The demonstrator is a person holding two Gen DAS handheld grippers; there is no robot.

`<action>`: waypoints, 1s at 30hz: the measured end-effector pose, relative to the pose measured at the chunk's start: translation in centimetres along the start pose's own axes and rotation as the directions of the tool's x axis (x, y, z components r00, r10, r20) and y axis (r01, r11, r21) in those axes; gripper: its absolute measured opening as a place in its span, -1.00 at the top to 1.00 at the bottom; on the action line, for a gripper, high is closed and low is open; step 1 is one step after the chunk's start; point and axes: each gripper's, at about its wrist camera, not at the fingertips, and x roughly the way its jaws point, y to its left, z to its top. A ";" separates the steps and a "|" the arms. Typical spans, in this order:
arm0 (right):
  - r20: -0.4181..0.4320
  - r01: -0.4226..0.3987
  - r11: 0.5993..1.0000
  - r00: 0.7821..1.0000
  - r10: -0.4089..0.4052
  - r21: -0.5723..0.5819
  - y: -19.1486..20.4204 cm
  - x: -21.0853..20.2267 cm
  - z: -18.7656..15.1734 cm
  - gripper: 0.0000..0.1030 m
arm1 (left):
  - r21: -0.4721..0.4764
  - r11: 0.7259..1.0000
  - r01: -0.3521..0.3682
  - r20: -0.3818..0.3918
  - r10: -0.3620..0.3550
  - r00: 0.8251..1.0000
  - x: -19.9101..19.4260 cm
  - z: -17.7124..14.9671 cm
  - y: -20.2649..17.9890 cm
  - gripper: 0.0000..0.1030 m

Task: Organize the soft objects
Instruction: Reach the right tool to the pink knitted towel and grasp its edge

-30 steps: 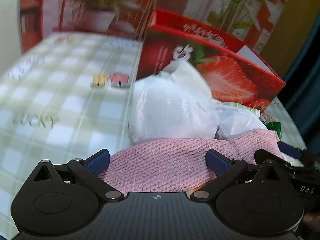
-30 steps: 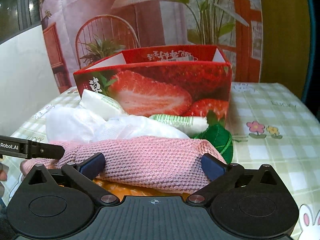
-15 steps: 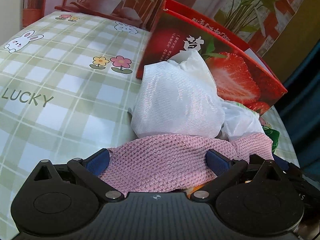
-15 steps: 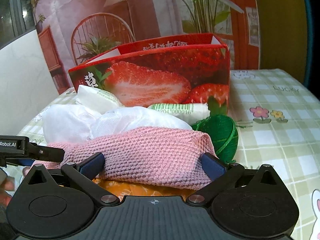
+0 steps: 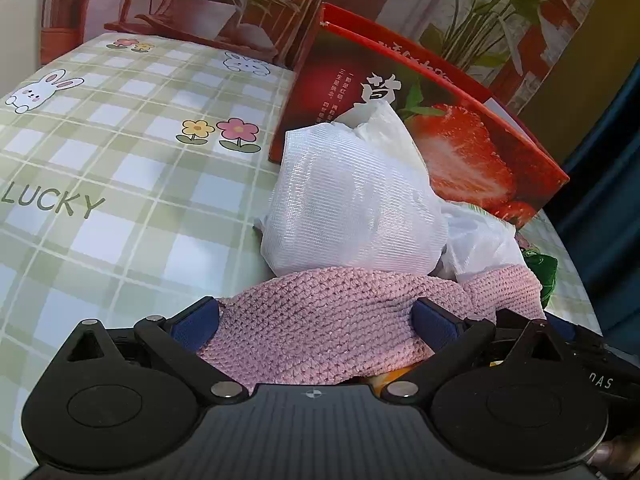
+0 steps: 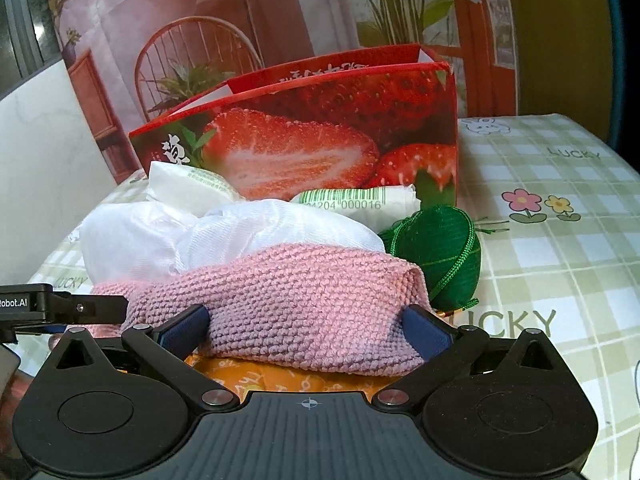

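A pink knitted cloth lies folded between both grippers. My left gripper grips its left end with wide-set jaws. My right gripper grips its right end the same way. An orange patterned fabric lies under the cloth. Behind the cloth sit a white mesh bag, a second white bag and a green pouch. A red strawberry box stands open behind them, also in the left wrist view.
Two white rolled packs with green print lie against the box. The table has a green checked cloth with rabbits and flowers. A printed backdrop stands behind. The left gripper's body shows at the right wrist view's left edge.
Both grippers have lifted and tilted a little with the pink cloth still held; the box and bags sit slightly lower and farther in view.
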 end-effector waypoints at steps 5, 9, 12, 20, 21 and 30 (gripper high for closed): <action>-0.002 0.004 0.999 1.000 -0.004 -0.047 0.5 -0.4 0.3 -0.99 | -0.015 1.000 0.008 -0.029 -0.009 1.000 -0.4 0.5 0.1 -1.00; -0.006 -0.005 0.997 1.000 0.004 -0.078 0.9 -0.8 0.5 -0.89 | -0.011 1.000 0.014 -0.040 -0.014 0.999 -1.2 0.5 -0.3 -0.89; -0.013 -0.019 0.996 1.000 0.018 -0.085 1.1 -1.2 0.6 -0.75 | 0.004 0.999 0.040 -0.041 -0.040 0.998 -2.1 0.2 -0.7 -0.76; -0.020 -0.056 0.993 0.998 0.054 -0.101 1.8 -2.4 0.6 -0.37 | 0.002 0.994 0.109 -0.043 -0.109 0.993 -2.8 -0.5 -1.3 -0.42; -0.015 -0.056 0.993 0.998 0.054 -0.106 2.0 -2.7 0.7 -0.35 | -0.003 0.994 0.113 -0.038 -0.113 0.993 -2.9 -0.6 -1.2 -0.42; 0.075 -0.062 0.988 0.995 0.073 -0.143 2.7 -5.7 1.7 -0.11 | 0.029 0.997 0.076 -0.045 -0.074 0.996 -3.1 -0.9 -1.1 -0.45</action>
